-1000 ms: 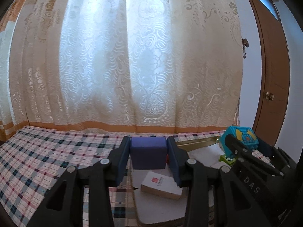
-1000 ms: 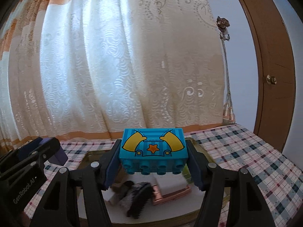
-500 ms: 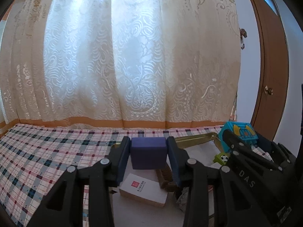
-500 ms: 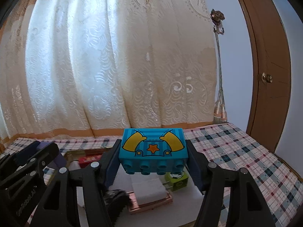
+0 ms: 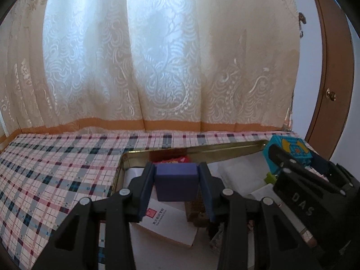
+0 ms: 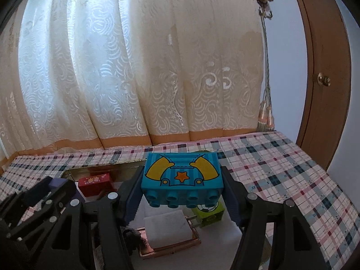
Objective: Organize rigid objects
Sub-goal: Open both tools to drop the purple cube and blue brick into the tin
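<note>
My left gripper [image 5: 176,183] is shut on a dark purple block [image 5: 176,183] and holds it above the left part of a gold-rimmed tray [image 5: 193,149]. My right gripper [image 6: 182,185] is shut on a turquoise toy brick [image 6: 182,178] with yellow sleeves and an orange star, above the right part of the same tray [image 6: 108,165]. The right gripper and its brick [image 5: 288,153] show at the right in the left wrist view. The left gripper [image 6: 48,193] shows at the lower left in the right wrist view.
In the tray lie a white card box [image 5: 166,225], a red box [image 6: 95,183], a green football cube [image 6: 209,213], a white pad on a copper frame [image 6: 168,231] and a dark brush [image 5: 198,209]. The tray rests on a plaid cloth [image 5: 56,175]. A curtain hangs behind; a door [image 6: 324,78] stands right.
Both grippers have moved forward and tilted down over the tray, each still holding its block. More of the tray's far rim and the red box shows now.
</note>
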A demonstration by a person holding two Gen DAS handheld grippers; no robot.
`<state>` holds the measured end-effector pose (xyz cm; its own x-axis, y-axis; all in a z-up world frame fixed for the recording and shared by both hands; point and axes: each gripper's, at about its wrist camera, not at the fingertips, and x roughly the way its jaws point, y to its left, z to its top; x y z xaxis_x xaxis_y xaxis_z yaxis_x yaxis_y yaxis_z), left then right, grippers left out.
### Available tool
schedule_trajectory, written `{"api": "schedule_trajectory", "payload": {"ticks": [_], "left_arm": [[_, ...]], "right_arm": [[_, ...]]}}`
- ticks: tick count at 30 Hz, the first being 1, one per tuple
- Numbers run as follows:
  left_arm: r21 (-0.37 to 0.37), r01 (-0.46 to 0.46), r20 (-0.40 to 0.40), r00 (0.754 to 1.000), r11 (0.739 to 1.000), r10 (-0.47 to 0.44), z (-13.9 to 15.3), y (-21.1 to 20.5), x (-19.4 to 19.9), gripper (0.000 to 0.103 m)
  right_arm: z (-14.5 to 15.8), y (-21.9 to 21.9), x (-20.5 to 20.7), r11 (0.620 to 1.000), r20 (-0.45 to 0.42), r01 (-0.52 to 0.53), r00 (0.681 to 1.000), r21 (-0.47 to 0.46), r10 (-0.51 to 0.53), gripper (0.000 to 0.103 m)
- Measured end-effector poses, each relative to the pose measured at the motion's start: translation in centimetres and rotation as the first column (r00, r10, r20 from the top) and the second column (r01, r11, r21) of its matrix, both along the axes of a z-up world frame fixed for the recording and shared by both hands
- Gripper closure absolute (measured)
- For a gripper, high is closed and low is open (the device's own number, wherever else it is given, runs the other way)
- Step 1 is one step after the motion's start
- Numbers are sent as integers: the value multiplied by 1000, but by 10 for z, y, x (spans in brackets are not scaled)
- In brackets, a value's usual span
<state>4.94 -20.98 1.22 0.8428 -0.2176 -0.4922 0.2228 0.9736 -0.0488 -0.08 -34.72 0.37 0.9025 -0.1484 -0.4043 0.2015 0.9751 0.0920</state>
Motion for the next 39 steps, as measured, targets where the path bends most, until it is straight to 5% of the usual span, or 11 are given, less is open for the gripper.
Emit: {"api": "schedule_trajectory", "payload": {"ticks": [4, 9, 11, 15, 26, 39], "left_arm": [[9, -5, -28, 1000, 1000, 5, -6, -2, 4, 61], [-34, -63, -2, 998, 997, 63, -3, 10, 2, 10], [-67, -102, 10, 995, 993, 103, -2, 20, 0, 0], [-108, -94, 25, 995, 990, 97, 2, 27, -7, 0], [-56, -101, 106, 989, 993, 107, -2, 33, -33, 0], [-5, -124, 186, 975, 992, 122, -3, 45, -62, 0]], "right_arm": [[-4, -4, 4, 998, -22, -34, 999, 59, 36, 36], [-6, -6, 2, 996, -10, -30, 999, 86, 31, 26], [-6, -13, -2, 993, 16, -12, 1000, 119, 10, 20], [-5, -16, -10, 992, 58, -18, 998, 128, 11, 12], [1, 9, -45, 996, 225, 53, 974, -76, -35, 12], [0, 7, -79, 991, 273, 110, 958, -75, -86, 12]]}}
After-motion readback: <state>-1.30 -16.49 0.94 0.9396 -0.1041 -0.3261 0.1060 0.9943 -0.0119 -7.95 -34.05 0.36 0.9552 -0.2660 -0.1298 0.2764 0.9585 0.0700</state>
